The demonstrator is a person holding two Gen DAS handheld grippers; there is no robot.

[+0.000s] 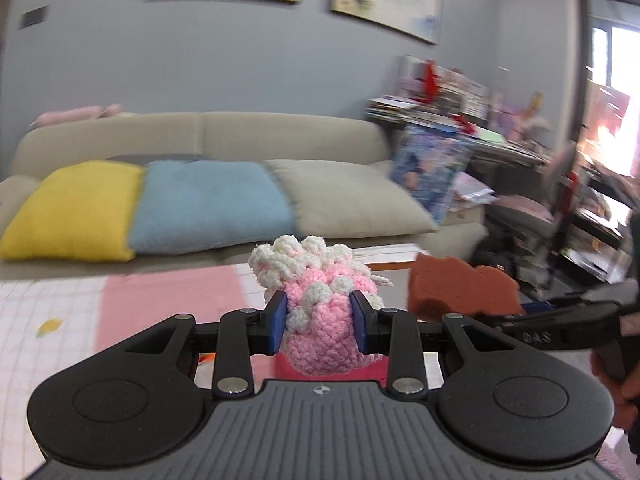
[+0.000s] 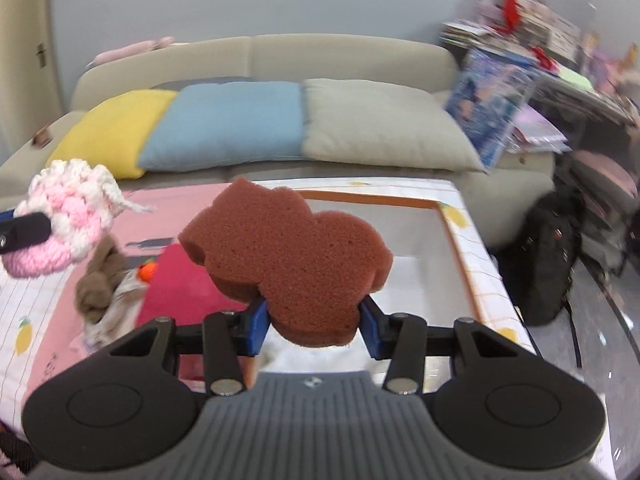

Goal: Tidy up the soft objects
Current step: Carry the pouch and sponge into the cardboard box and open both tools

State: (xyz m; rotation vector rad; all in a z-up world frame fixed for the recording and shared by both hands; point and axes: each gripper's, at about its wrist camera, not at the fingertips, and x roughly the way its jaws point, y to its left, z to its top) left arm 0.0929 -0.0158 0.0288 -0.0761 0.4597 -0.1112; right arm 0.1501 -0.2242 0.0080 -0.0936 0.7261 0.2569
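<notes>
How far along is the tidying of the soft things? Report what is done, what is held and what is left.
Done: nothing clearly sorted; the tray on the table looks empty. In hand: the left gripper is clamped on the pink and white crochet pouch, and the right gripper is clamped on the brown sponge, both lifted. Left: the brown plush toy and red cloth lie loose on the table.

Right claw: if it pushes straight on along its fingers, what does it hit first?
Likely the grey tray on the table: the right claw, shut on the brown sponge, points down over it. Depth is unclear; the sponge would touch first.
</notes>
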